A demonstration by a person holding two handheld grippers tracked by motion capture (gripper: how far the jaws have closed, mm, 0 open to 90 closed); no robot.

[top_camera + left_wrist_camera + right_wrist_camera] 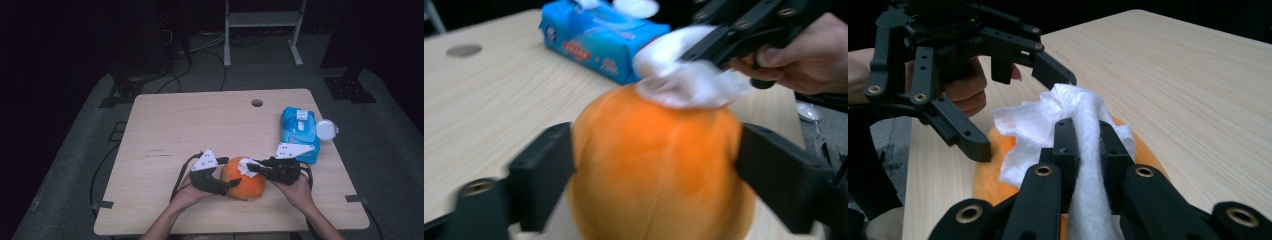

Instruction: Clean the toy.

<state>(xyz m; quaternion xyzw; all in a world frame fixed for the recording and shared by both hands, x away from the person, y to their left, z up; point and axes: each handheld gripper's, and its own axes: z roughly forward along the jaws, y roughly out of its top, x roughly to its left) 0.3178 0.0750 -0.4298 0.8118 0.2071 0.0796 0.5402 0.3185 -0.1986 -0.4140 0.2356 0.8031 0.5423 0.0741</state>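
Right gripper (254, 167), clamped on a white wipe (244, 166), presses it onto the top of the orange fruit (243, 181). Left gripper (226, 185) straddles that fruit's left flank, jaws spread wide beside its sides, near the surface's (200, 120) front edge.

The pumpkin (243, 179) sits on the tabletop (190, 125) near its front edge, a wipe (244, 165) on top; the wipes pack (299, 132) lies behind, to the right.
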